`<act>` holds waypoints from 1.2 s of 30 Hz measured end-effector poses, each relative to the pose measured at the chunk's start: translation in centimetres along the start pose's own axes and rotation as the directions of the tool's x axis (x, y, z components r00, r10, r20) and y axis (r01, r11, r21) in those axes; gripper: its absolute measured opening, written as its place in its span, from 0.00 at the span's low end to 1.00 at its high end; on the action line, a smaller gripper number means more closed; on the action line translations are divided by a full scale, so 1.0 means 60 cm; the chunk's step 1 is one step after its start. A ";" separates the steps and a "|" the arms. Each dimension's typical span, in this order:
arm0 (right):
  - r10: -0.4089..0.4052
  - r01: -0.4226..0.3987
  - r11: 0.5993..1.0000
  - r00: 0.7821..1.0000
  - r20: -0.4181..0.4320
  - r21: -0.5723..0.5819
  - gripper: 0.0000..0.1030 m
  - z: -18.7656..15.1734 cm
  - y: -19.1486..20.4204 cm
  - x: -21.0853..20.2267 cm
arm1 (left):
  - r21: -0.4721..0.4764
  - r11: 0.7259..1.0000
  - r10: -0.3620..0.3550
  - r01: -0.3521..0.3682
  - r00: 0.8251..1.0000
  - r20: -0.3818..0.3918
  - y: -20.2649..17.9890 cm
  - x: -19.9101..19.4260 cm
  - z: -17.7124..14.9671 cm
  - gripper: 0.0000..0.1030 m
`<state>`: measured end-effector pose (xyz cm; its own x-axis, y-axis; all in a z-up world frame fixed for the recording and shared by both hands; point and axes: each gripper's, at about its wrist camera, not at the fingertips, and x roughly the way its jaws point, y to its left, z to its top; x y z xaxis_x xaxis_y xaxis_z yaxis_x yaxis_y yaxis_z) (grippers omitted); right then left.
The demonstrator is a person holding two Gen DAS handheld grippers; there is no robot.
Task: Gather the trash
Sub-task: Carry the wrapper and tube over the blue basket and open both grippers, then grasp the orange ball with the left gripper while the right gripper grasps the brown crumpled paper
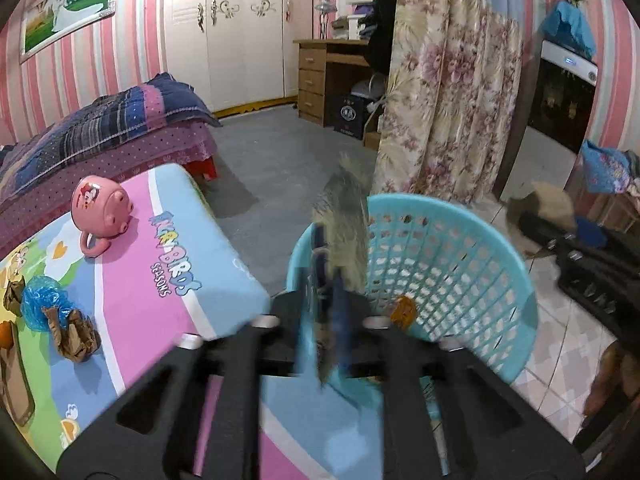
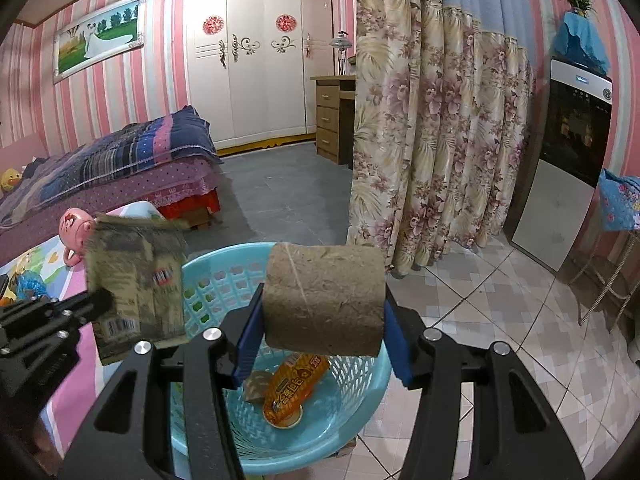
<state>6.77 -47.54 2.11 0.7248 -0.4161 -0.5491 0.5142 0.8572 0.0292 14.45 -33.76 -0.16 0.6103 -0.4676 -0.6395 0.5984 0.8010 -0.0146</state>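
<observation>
My left gripper (image 1: 332, 308) hangs over the near rim of a light blue basket (image 1: 452, 256). A flat greenish printed package (image 1: 346, 224) stands edge-on and blurred in the gap between its parted jaws. In the right wrist view the package (image 2: 136, 280) shows flat-on at the left gripper's (image 2: 98, 300) tip. My right gripper (image 2: 323, 300) is shut on a brown cardboard roll (image 2: 324, 296), blue pads on both ends, above the basket (image 2: 360, 400). An orange wrapper (image 2: 296, 384) and a cardboard scrap (image 2: 254, 388) lie inside it.
On the cartoon-print table (image 1: 168, 320) to the left are a pink pig mug (image 1: 100, 212), a crumpled blue plastic piece (image 1: 40, 300) and crumpled brown paper (image 1: 74, 332). A bed (image 1: 100, 132) stands beyond the table. Flowered curtains (image 2: 432, 152) hang behind the basket, and tiled floor (image 2: 500, 320) lies to the right.
</observation>
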 end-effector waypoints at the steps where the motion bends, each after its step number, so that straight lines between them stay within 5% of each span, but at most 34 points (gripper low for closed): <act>1: 0.001 -0.001 1.000 1.000 0.000 -0.002 0.51 0.001 0.001 0.001 | -0.005 1.000 0.010 -0.010 1.000 0.003 0.005 0.000 0.000 0.48; 7: 0.006 -0.006 1.000 1.000 0.001 -0.008 0.51 -0.002 0.011 -0.002 | -0.058 0.993 0.101 -0.098 0.994 0.048 0.062 -0.025 -0.008 0.76; 10: 0.010 -0.010 1.000 1.000 0.000 -0.012 0.52 -0.003 0.016 -0.001 | -0.074 0.988 0.140 -0.135 0.989 0.057 0.087 -0.035 -0.015 0.82; 19: 0.025 -0.024 1.000 1.000 0.016 -0.020 0.53 -0.001 0.055 0.033 | -0.109 0.967 0.238 -0.230 0.969 0.064 0.163 -0.085 -0.045 0.88; 22: 0.013 -0.013 1.000 1.000 0.007 0.003 0.74 -0.011 0.054 0.046 | -0.131 0.957 0.268 -0.258 0.961 0.070 0.193 -0.112 -0.052 0.90; 28: 0.011 -0.012 1.000 1.000 0.020 0.029 0.81 -0.007 0.053 0.030 | -0.158 0.936 0.329 -0.315 0.942 0.069 0.240 -0.151 -0.071 0.91; 36: 0.176 -0.170 0.980 0.983 0.046 -0.104 0.86 0.010 0.122 -0.040 | -0.212 0.899 0.401 -0.383 0.915 0.047 0.310 -0.219 -0.086 0.93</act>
<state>9.04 -40.43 4.13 0.8242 -0.2722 -0.4966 0.3328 0.9423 0.0358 14.89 -10.78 3.98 0.8226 -0.1246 -0.5548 0.1943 0.9786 0.0684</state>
